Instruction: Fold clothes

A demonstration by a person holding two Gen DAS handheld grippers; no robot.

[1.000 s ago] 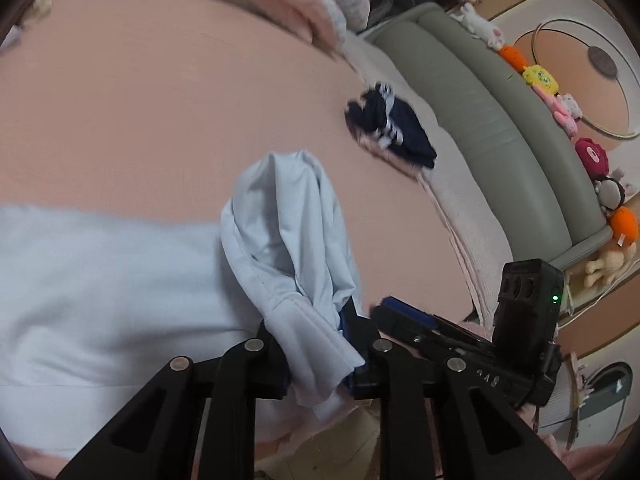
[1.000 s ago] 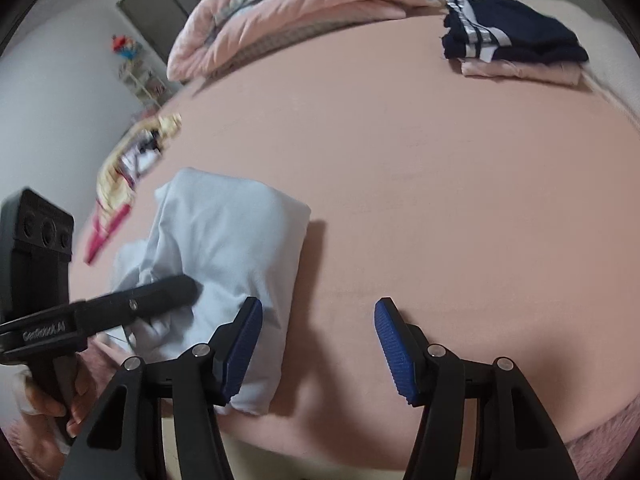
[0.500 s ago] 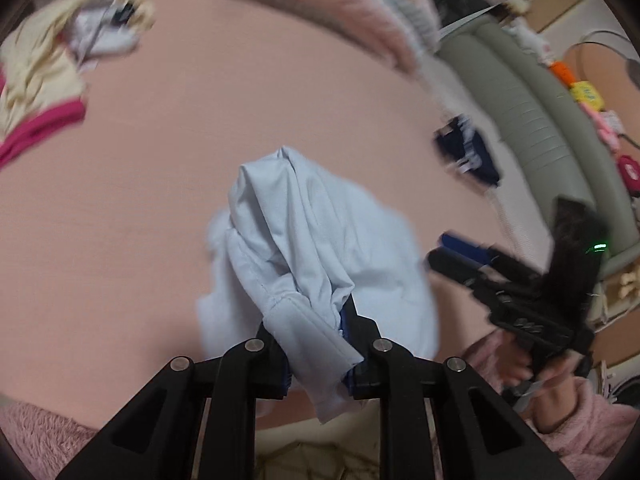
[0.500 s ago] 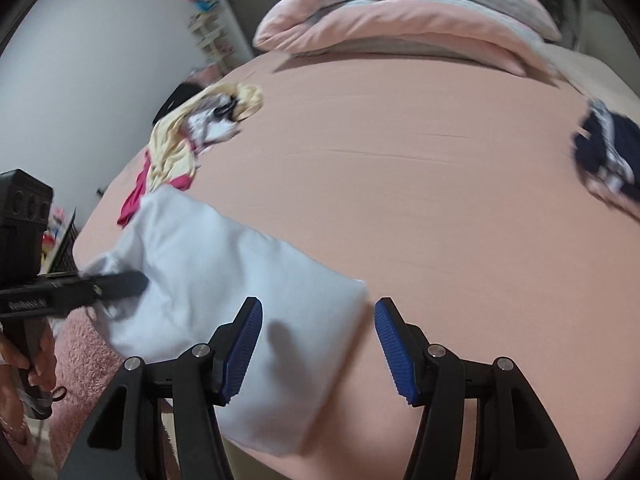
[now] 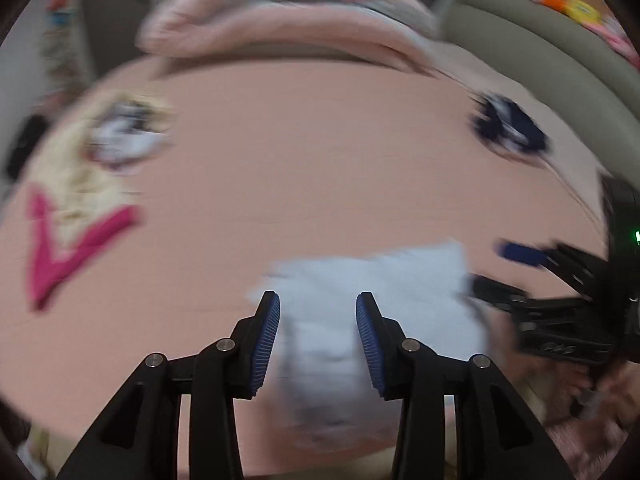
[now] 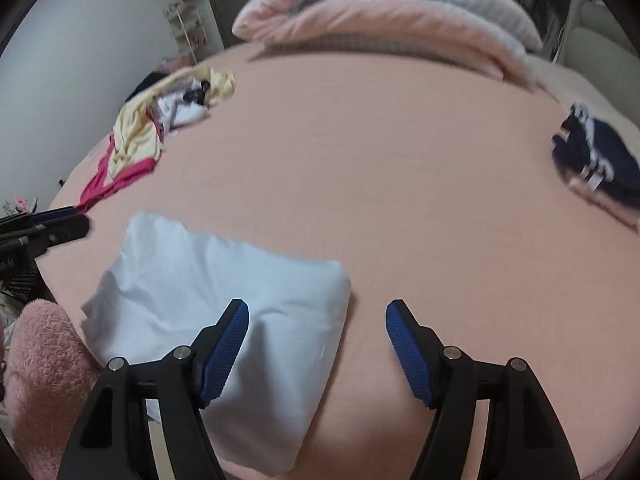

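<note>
A light blue garment (image 6: 224,292) lies folded in a thick pad on the pink bed sheet (image 6: 360,160), near the front edge. In the blurred left wrist view the same garment (image 5: 376,304) shows under and between the pads of my left gripper (image 5: 318,304). Its jaws are opening and the pads do not press on the cloth. My right gripper (image 6: 317,312) hovers over the garment's right corner, jaws opening wide, nothing held. Each gripper appears in the other's view: the right gripper (image 5: 520,272) beside the cloth's right edge, the left gripper (image 6: 52,228) just off its far left corner.
A loose heap of yellow, white and magenta clothes (image 6: 160,128) lies at the far left. A folded navy pile (image 6: 596,164) sits at the right edge. A rolled pink duvet (image 6: 380,12) lines the back. A fuzzy pink sleeve (image 6: 44,360) is at lower left.
The left gripper has let go of the blue cloth it was pinching, and the garment now lies folded on the bed. Both grippers' jaws stand wider. Both views have swung leftward.
</note>
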